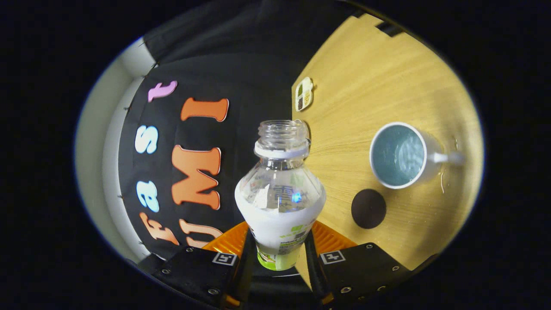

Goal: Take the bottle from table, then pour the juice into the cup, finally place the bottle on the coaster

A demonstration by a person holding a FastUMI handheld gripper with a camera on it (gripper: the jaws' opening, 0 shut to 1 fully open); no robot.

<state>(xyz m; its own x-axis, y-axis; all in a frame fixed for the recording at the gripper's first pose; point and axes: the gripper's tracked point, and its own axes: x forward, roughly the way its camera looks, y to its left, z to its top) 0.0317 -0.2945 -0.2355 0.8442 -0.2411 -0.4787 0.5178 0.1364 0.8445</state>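
Fingers (279,249) clamped on clear uncapped plastic bottle (280,193) w/ white-green label. White mug (398,156) w/ liquid on wooden desk (379,77), dark round coaster (368,208) just beside it.

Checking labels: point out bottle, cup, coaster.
bottle (280,193): gripper view, clear shoulder.
cup (398,155): gripper view, liquid inside the rim.
coaster (368,208): gripper view, centre of the disc.

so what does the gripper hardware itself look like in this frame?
The gripper has two blocky dark finger housings, each fastened with several round screws and each carrying a small square black-and-white fiducial tag on its inner corner. The inner faces of the fingers are ribbed with fine parallel ridges. No cables or sleeve are visible.
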